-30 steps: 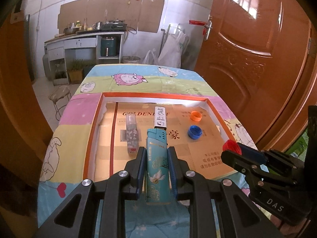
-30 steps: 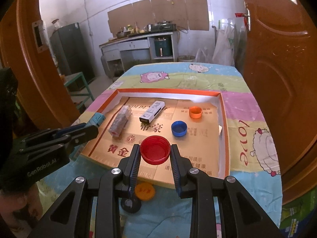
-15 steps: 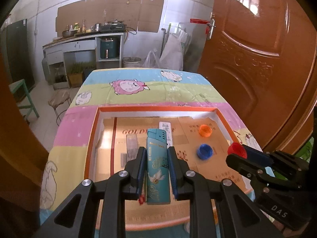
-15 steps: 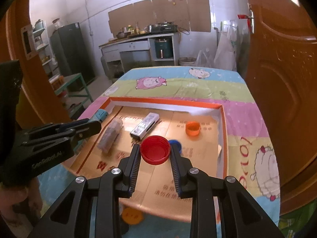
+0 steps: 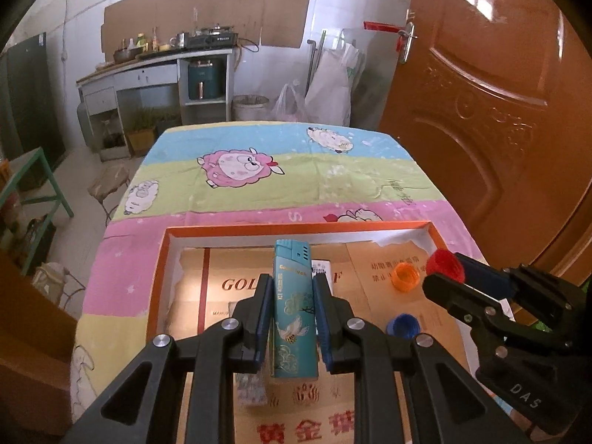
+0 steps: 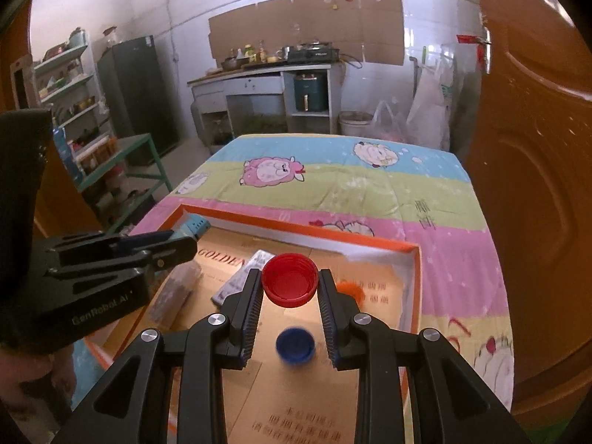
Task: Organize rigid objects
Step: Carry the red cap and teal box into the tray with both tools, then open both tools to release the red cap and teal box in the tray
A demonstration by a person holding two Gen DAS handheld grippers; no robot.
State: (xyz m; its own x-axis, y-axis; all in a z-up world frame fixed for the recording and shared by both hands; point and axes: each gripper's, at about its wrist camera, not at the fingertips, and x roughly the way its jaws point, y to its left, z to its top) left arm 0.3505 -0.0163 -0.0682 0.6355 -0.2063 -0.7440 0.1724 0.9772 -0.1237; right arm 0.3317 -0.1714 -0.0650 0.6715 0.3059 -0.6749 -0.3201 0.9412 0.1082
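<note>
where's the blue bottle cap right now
The blue bottle cap lies on the floor of the orange-rimmed box, seen in the right wrist view just below the held red cap, with the orange cap farther back.

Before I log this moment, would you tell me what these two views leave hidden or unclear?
- Clear wrapped item: left wrist view, mostly hidden behind the left gripper.
- White box: same view, mostly covered by the teal lighter.
- Blue cap: right wrist view, blurred.
- Orange cap: right wrist view, mostly behind a right gripper finger.
</note>
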